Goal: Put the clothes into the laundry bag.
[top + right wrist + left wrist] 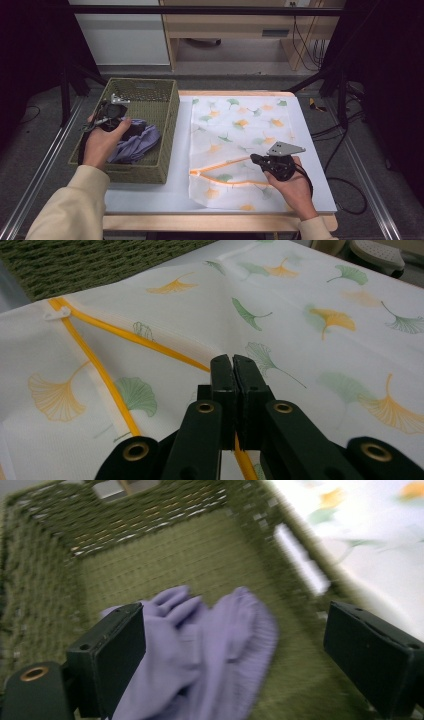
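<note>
Left claw (230, 650) is hanging wide apart over soft lilac cloth (210, 645) in the woven green basket (165, 105); right claw (232, 371) is clamping the ginkgo-print bag's (240, 120) yellow zip edge (150, 342), near table's front.

White desk (320, 165), wooden edge. Green woven basket (165, 120) at nine o'clock, overhanging left edge. Ginkgo-leaf mesh bag (240, 125) with orange zipper spread flat from centre to three o'clock, beside basket.

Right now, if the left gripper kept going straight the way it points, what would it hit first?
Most likely the purple cloth lying in the green basket; it sits between the left gripper's open jaws, though depth is unclear.
</note>
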`<state>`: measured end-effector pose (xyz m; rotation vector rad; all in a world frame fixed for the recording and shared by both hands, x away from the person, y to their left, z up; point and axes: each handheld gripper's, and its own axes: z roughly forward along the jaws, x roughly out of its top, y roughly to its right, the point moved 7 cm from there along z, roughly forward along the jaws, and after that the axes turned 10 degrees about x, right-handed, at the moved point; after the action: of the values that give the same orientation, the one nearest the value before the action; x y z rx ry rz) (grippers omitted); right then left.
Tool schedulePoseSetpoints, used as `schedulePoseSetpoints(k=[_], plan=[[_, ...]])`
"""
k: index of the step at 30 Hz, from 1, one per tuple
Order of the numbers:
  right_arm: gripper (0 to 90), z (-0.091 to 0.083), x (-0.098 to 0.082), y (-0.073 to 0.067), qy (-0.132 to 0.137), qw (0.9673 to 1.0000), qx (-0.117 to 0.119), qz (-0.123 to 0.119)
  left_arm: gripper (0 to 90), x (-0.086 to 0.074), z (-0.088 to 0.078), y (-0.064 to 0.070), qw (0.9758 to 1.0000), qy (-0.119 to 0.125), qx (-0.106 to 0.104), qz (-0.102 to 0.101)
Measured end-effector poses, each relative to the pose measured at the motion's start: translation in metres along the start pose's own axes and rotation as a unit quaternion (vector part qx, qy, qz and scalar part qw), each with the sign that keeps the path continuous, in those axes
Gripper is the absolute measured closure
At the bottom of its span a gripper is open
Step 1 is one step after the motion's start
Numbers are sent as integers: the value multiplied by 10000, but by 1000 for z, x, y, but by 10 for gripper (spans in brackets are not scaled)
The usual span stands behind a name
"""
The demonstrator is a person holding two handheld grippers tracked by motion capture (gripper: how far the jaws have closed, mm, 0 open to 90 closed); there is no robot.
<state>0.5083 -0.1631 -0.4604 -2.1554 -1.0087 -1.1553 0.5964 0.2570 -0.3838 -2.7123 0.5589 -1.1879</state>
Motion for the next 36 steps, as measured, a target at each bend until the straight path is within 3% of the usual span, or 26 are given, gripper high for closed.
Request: schedulePoseSetpoints(k=[6,11,13,18,21,23,25,29,32,36], plan=[[886,1,-2,0,-37,10000,12,16,77,-12,20,-13,9997,-207,20,-91],[887,1,-2,1,-43,10000,12,22,69,-23,30,-17,9989,-465,92,49],[887,1,-3,2,-48,10000,6,22,66,-26,32,-17,9985,-548,41,48],[887,0,-3,2,-61,10000,9,12,62,-35,40,-25,9971,-743,161,45],[887,2,-3,0,-80,10000,15,8,63,-39,47,-26,9959,-901,2,4],[886,2,-4,0,-98,10000,18,6,69,-40,51,-27,9958,-909,69,8],[887,3,-4,0,-110,9999,16,8,70,-41,56,-26,9955,-927,-63,-173],[886,2,-4,1,-109,9999,10,6,67,-45,64,-26,9942,-1078,-29,-64],[886,3,-5,0,-120,9999,16,9,68,-48,70,-23,9933,-1146,-145,-37],[887,3,-5,-1,-132,9999,25,-6,72,-48,75,-18,9932,-1120,-284,-159]])
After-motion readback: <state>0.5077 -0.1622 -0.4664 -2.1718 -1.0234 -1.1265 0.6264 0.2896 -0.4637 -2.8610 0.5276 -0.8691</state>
